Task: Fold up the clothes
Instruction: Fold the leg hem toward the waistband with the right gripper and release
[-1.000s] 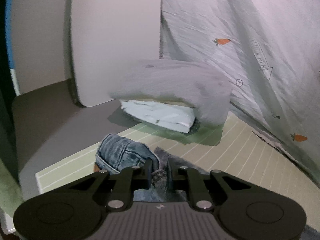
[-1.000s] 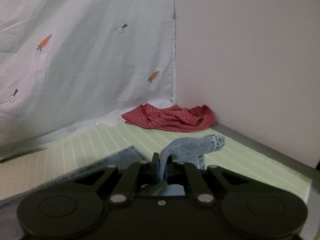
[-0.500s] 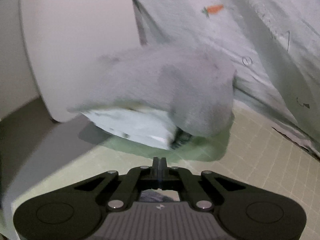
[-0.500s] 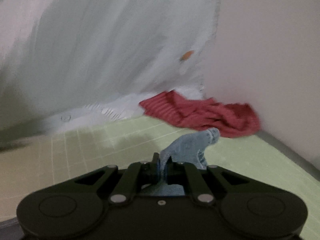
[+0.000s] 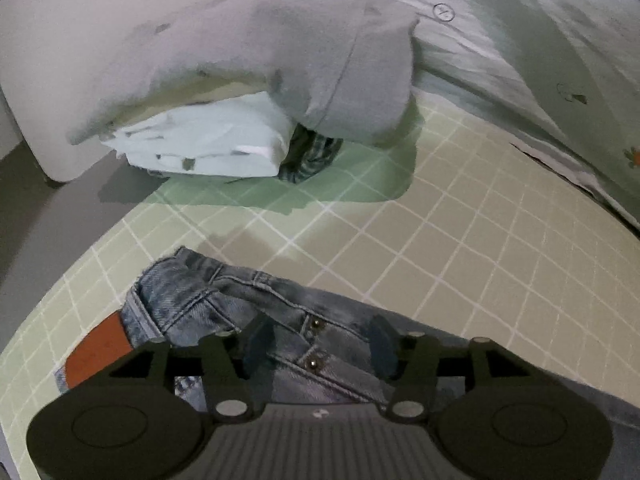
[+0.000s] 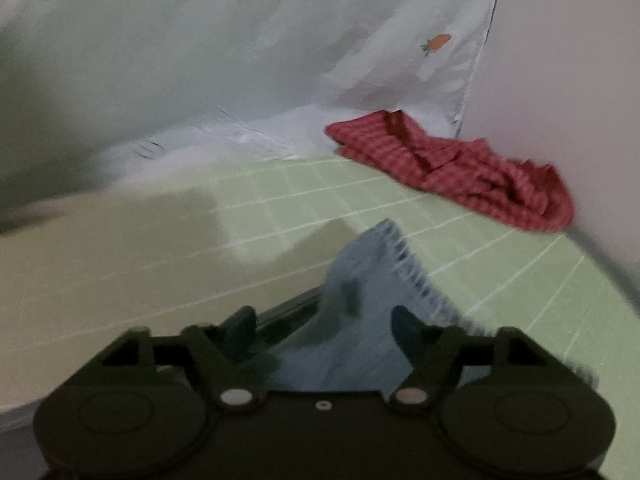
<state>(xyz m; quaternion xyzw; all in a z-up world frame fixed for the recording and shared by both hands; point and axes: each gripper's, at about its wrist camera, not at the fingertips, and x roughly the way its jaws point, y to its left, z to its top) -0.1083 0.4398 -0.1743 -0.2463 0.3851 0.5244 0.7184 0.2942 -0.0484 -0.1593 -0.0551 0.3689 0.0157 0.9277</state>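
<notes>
Jeans point(image 5: 256, 300) faded denim, metal rivets; mat point(image 5: 460, 240) matt, perhaps plastic.

You have no readable words, brand names or numbers in either view. The brown patch point(image 5: 98, 350) on the waistband of the jeans point(image 5: 248, 304), where a brand would normally be printed, shows you only a plain surface. The pale sheet point(image 5: 520, 52) hung behind the mat carries small printed motifs, not writing: a little circle with a tick-like mark point(image 5: 444, 12) near the grey garment, a dark doodle point(image 5: 572, 94) too small to make out, and in the right wrist view a single orange carrot point(image 6: 437, 43). A tiny pale logo mark point(image 5: 319, 413) sits on the left gripper's body; you cannot read it.
</notes>
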